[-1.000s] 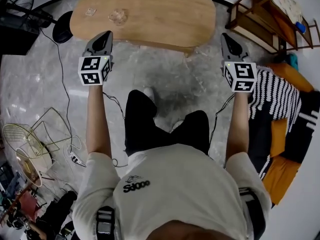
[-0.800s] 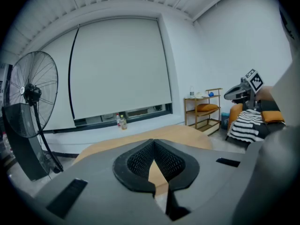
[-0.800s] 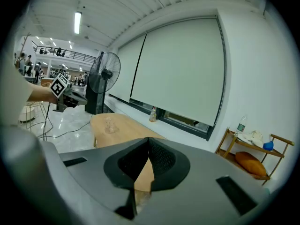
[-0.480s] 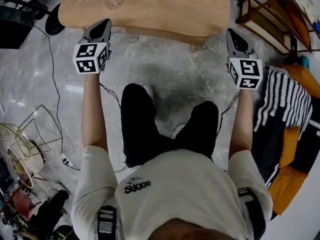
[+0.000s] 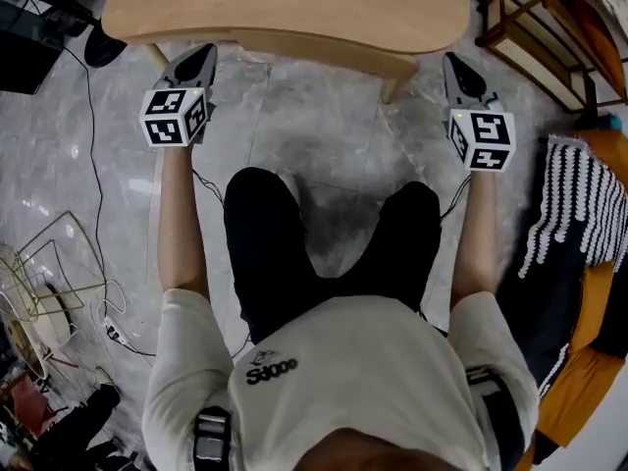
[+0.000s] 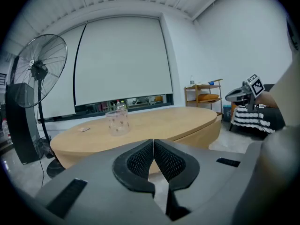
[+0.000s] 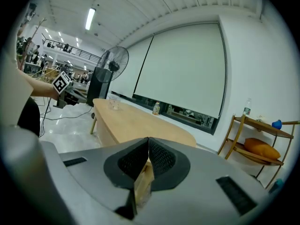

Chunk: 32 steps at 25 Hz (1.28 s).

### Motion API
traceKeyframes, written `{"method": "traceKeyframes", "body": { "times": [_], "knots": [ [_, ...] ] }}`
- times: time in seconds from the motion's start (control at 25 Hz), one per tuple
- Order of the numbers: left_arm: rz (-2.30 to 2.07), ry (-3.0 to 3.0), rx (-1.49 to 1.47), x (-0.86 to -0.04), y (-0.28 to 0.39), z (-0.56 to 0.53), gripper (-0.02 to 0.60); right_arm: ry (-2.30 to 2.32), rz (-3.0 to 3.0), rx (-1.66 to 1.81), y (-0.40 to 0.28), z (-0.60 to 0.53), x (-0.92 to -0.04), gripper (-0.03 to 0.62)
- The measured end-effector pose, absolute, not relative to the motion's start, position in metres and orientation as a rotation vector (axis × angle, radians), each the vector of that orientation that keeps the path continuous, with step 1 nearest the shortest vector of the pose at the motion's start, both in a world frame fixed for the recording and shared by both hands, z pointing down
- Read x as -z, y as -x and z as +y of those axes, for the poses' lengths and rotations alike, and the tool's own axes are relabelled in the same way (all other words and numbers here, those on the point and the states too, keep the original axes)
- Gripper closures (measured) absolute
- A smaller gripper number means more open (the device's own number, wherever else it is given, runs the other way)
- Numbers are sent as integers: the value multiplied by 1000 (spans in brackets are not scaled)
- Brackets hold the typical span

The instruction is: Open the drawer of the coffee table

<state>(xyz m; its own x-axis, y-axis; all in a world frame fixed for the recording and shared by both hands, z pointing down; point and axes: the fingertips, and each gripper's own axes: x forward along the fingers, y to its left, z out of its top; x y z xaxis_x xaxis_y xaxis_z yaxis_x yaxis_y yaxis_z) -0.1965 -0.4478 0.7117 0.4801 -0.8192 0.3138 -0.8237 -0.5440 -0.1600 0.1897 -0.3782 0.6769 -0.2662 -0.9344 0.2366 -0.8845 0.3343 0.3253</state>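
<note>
Both sets of jaws are fully closed, pad against pad, with nothing gripped.

1. Left gripper (image 6: 153, 143): the ribbed pads meet along a single centre line. Directly ahead of the jaws, and clear of them, stands the oval wooden counter (image 6: 159, 122). A clear plastic cup (image 6: 117, 122) stands upright on its top, ahead and slightly left of the jaws. Further left of the jaws is a floor fan (image 6: 40, 67); far right of them is a wooden shelf (image 6: 204, 93).

2. Right gripper (image 7: 148, 144): the pads meet in the same way. Wood-coloured surface shows through the slot beneath the pads; it lies beyond the jaws, not between the pads. The counter extends ahead and to the left of these jaws.

3. Head view: each gripper points at the near long side of the counter, one toward each end, tips short of the edge. The front apron (image 5: 324, 53) spans between the two sets of jaws. The drawer cannot be told apart from this apron, and nothing projects from it. Behind the jaws, the person's forearms run back over a marble floor (image 5: 324, 135).
</note>
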Motion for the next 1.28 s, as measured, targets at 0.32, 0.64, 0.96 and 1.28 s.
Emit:
{"method": "traceKeyframes", "body": {
  "times": [0.32, 0.64, 0.96, 1.28],
  "knots": [
    [-1442, -2714, -504, -757, 190, -429, 563, -1600, -2251, 133, -194, -367, -722, 588],
    [-1383, -2722, -519, -780, 180, -436, 494, -1567, -2295, 24, -199, -373, -751, 586],
    [-1353, -2691, -542, -802, 176, -470, 366, -1419, -2340, -83, -181, -394, -788, 408],
    [-1259, -2681, -548, -823, 172, -505, 282, -1445, -2288, -156, -184, -412, -815, 365]
  ]
}}
